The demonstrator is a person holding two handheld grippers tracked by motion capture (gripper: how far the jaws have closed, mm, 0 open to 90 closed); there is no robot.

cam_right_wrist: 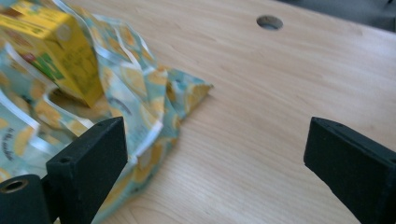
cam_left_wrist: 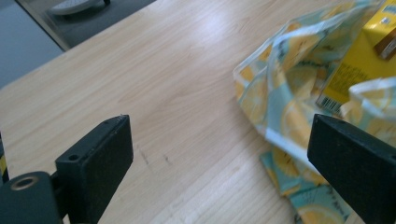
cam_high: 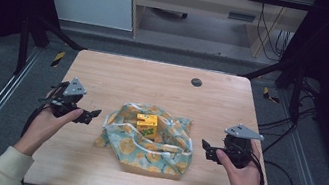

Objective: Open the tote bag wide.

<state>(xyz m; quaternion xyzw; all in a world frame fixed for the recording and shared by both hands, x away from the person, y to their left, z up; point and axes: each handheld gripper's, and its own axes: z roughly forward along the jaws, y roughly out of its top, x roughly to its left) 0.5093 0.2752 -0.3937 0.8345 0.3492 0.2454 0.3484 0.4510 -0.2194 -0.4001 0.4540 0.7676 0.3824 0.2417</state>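
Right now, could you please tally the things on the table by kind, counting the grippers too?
Lemon-print bag: 1
Yellow carton in the bag: 1
Grippers: 2, the left gripper and the right gripper, both open
Total: 4

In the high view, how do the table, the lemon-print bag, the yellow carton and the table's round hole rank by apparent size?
1. Table
2. Lemon-print bag
3. Yellow carton
4. Round hole

The order is clear.
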